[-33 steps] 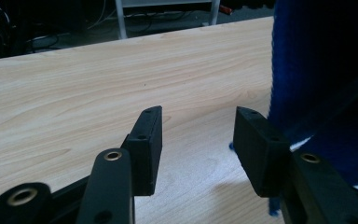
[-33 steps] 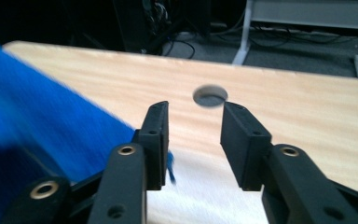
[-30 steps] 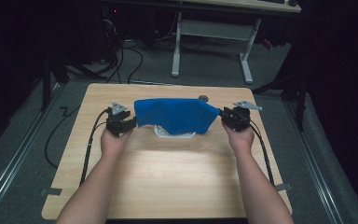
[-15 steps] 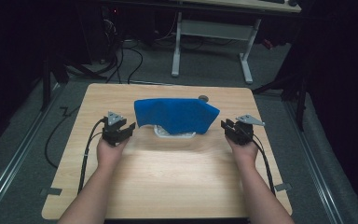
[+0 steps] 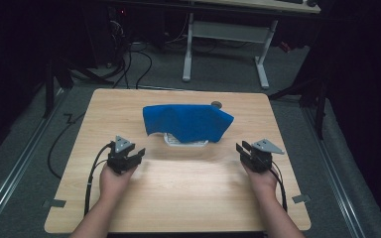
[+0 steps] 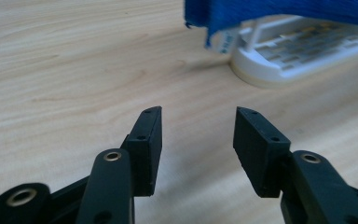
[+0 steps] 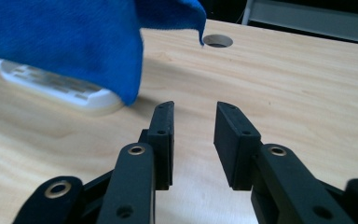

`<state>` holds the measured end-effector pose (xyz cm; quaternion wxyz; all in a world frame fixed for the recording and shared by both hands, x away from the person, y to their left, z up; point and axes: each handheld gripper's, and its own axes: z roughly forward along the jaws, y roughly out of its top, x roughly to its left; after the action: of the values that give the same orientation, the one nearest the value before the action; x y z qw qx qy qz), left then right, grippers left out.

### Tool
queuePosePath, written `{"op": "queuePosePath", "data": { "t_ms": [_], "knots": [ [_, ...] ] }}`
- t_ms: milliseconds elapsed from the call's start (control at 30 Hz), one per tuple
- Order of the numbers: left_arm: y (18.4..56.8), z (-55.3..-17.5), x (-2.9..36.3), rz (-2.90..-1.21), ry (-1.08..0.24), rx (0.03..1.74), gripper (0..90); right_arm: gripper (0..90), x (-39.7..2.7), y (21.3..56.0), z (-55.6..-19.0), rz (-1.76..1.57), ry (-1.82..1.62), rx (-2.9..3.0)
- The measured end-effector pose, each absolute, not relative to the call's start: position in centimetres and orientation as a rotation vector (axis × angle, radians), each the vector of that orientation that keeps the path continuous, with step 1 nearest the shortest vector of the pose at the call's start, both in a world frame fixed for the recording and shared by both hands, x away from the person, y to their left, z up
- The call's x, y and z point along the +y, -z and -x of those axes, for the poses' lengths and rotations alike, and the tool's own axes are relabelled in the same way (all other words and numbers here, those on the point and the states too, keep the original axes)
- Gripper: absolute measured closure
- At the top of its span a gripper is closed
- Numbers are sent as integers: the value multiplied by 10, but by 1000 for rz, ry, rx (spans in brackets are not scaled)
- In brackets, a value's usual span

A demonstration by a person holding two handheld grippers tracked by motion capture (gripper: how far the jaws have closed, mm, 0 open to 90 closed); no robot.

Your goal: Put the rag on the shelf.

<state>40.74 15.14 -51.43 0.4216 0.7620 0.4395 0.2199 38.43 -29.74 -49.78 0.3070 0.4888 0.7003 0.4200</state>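
Observation:
A blue cloth lies draped over a white slotted rack at the middle of the wooden table. My left gripper hovers to the near left of the cloth, open and holding nothing. In the left gripper view its jaws face the rack and the cloth's hanging edge. My right gripper is to the near right, open, and its jaws have just been opening with nothing between them. The right gripper view has them short of the cloth and rack.
A round cable hole sits in the table just behind the cloth. Bare wood stretches from the rack to the near edge. Black cables trail on the floor at the left, and a desk's white legs stand beyond the far edge.
Both hands have drawn back from the cloth's two ends toward the near side of the table. The cloth stays draped over the rack.

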Motion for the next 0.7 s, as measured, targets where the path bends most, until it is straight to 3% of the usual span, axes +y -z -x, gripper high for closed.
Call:
{"op": "queuePosePath", "data": {
  "t_ms": [533, 700],
  "knots": [
    [520, -302, 152, -1992, -456, 991, 475, 595, -301, 500, -292, -1249, -1077, 1851],
    [515, -293, 157, -1952, -468, 980, 468, 565, -308, 501, -269, -1270, -1077, 1843]
  ]
}}
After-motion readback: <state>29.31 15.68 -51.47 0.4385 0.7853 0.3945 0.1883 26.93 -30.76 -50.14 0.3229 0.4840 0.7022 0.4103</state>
